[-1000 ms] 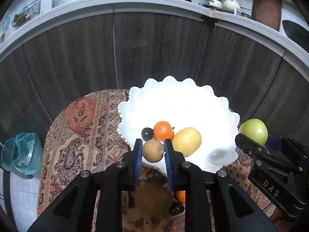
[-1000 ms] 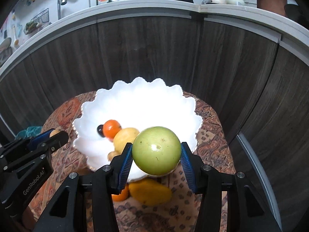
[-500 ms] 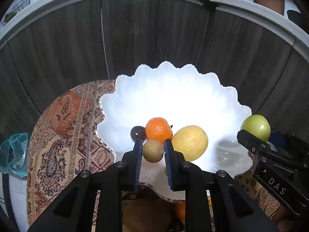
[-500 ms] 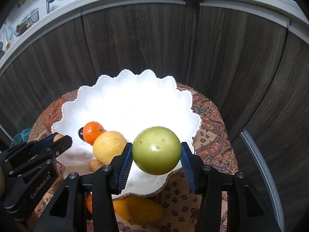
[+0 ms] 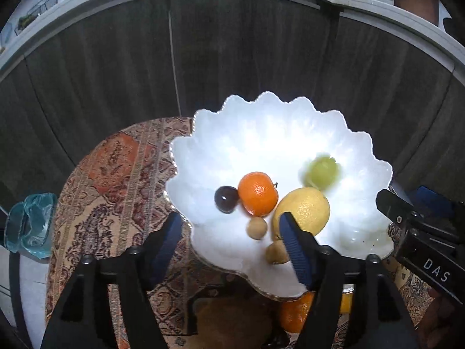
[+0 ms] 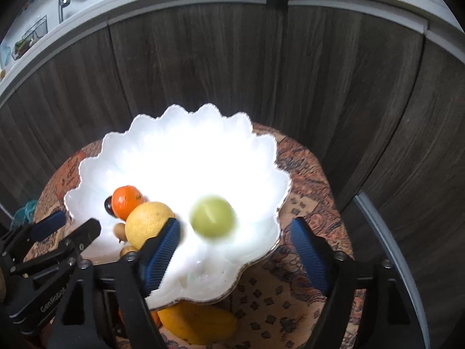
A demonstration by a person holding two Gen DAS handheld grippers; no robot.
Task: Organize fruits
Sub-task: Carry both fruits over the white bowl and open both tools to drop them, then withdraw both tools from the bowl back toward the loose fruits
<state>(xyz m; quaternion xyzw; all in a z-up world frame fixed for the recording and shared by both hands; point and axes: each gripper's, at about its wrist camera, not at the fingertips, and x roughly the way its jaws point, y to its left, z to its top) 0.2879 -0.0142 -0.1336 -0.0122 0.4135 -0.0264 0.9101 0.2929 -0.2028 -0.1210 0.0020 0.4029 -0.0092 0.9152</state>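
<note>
In the left wrist view, the left gripper (image 5: 232, 234) is wide open and holds nothing. A second ago it pinched the small brown ball fruit (image 5: 257, 227). Now that fruit lies in the white bowl (image 5: 261, 133), loose between the open jaws. The bowl is shiny with a wavy, shell-like rim. A second little brown fruit (image 5: 276, 252) lies just beside it, near the right jaw. The orange (image 5: 257, 193) is round and bumpy, and it touches the dark plum (image 5: 226, 199) on its left. The yellow lemon (image 5: 303, 210) is egg-shaped, with its long side tilting up to the right. The green apple (image 5: 322, 172) is blurry and sits behind the lemon, inside the bowl. The bowl stands on a surface with a patterned cloth (image 5: 116, 180). The right gripper (image 5: 412, 203) shows at the right edge.

In the right wrist view, the right gripper (image 6: 235, 247) is open too, with its jaws far apart. Before, it squeezed the green apple (image 6: 212, 218). Now the apple is free, blurry, and in the bowl (image 6: 186, 151) just beside the lemon (image 6: 149, 222). The orange (image 6: 128, 200) sits behind the lemon. A yellow mango (image 6: 200, 324) lies on the cloth under the bowl's near rim, long side left to right.
</note>
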